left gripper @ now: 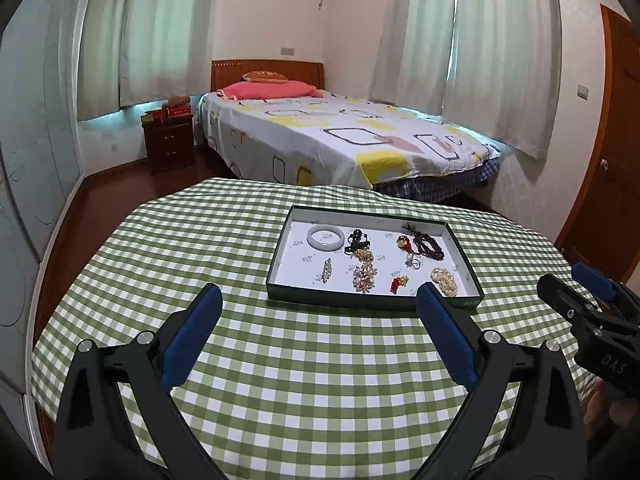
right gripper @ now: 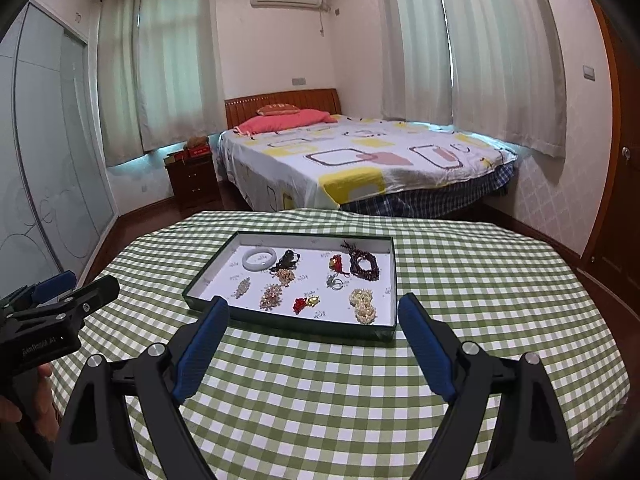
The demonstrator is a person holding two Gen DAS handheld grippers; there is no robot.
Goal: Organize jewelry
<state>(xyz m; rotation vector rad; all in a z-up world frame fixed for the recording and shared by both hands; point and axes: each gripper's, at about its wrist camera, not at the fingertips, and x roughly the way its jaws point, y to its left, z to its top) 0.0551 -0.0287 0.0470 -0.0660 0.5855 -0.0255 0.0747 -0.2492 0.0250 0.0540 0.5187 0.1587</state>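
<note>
Nearest the lens, the left gripper shows two black angular arms tipped with ribbed blue pads, its fingers spread wide apart over bare cloth with nothing between them. The right gripper is built the same, and its fingers also stand wide apart and empty. Both hang above the bench, which is draped in a soft green-and-white checked cloth that falls in a rounded edge.

Just beyond the fingertips sits a shallow rectangular tray with dark green card walls and a white printed floor. The jewelry lies spread inside it: a smooth, pale stone bangle at the far left, a knot of glossy black beads beside it, a dark red bead string at the far right, a small silver ring, clusters of knobbly cream and gold beads, a lumpy pearl-like strand in the near right corner, and a red-and-gold charm.

Farther off stand a bed with a patterned sheet and wooden headboard, a pink pillow, and sheer pleated curtains.
</note>
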